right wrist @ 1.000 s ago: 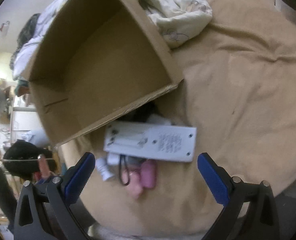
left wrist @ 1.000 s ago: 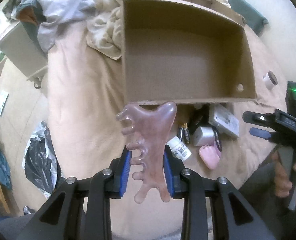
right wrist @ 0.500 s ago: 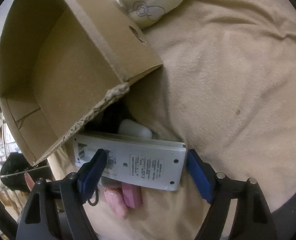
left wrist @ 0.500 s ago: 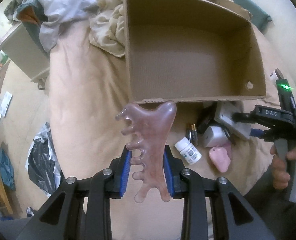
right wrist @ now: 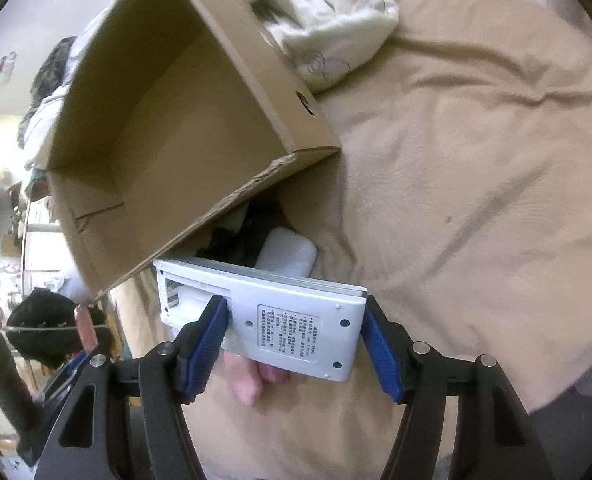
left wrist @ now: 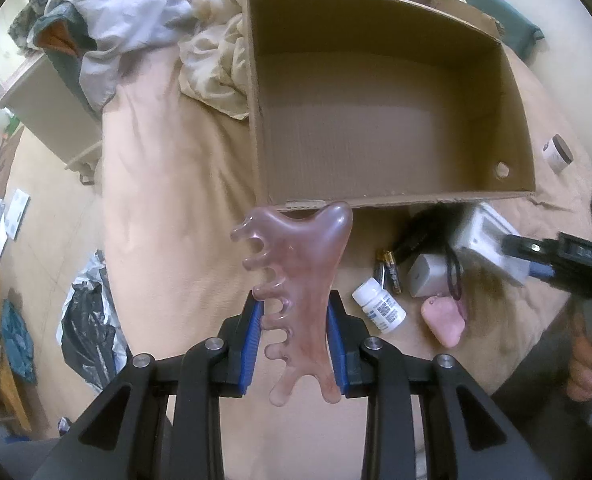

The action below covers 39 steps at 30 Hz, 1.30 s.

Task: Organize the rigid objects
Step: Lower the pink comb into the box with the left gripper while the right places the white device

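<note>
My left gripper (left wrist: 294,334) is shut on a pink comb-shaped massage tool (left wrist: 296,280), held above the bed just in front of the empty cardboard box (left wrist: 391,200). My right gripper (right wrist: 296,336) is shut on a white flat device (right wrist: 288,320), its back label facing me, lifted beside the box's near wall (right wrist: 232,208). In the left wrist view the right gripper (left wrist: 535,256) holds that white device (left wrist: 483,236) at the right.
On the beige bedspread (left wrist: 168,208) lie a white pill bottle (left wrist: 379,310), batteries (left wrist: 389,270), a white charger (left wrist: 425,276), a pink item (left wrist: 443,320) and a black object (left wrist: 415,236). A small jar (left wrist: 557,154) sits right of the box. Crumpled bedding (left wrist: 212,68) lies behind.
My right gripper came down around the white device, closed on it and lifted it. My left gripper kept its hold on the pink tool and stayed in front of the box.
</note>
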Each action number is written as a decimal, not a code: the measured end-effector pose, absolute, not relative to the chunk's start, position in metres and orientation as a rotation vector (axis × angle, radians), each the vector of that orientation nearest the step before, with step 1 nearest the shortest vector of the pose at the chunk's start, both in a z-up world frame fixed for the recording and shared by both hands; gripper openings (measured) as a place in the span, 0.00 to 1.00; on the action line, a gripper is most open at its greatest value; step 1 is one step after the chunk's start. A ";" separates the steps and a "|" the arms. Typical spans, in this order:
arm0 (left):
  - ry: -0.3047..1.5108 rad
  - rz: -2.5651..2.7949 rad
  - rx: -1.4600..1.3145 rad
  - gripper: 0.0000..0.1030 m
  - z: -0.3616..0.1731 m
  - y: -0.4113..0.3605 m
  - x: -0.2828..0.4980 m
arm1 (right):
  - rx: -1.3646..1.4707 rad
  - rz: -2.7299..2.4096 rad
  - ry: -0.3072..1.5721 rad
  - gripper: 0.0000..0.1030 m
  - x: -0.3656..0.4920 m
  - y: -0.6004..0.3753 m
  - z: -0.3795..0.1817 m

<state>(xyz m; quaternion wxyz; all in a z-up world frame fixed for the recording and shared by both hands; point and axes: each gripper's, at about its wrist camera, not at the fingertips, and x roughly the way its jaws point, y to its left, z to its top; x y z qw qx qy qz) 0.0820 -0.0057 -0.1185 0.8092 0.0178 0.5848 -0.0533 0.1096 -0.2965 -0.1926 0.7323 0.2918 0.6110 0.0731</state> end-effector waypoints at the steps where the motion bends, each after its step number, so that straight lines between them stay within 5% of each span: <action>1: 1.249 -0.112 0.035 0.27 -0.117 -0.005 0.081 | 0.642 0.170 1.338 0.68 0.107 -0.297 -0.189; 18: 1.089 -0.127 0.002 0.27 -0.041 -0.019 0.109 | 0.485 0.333 1.175 0.69 0.134 -0.297 -0.097; 39: 1.136 -0.084 0.065 0.27 -0.131 -0.045 0.181 | 0.108 0.330 1.241 0.69 0.206 -0.228 -0.143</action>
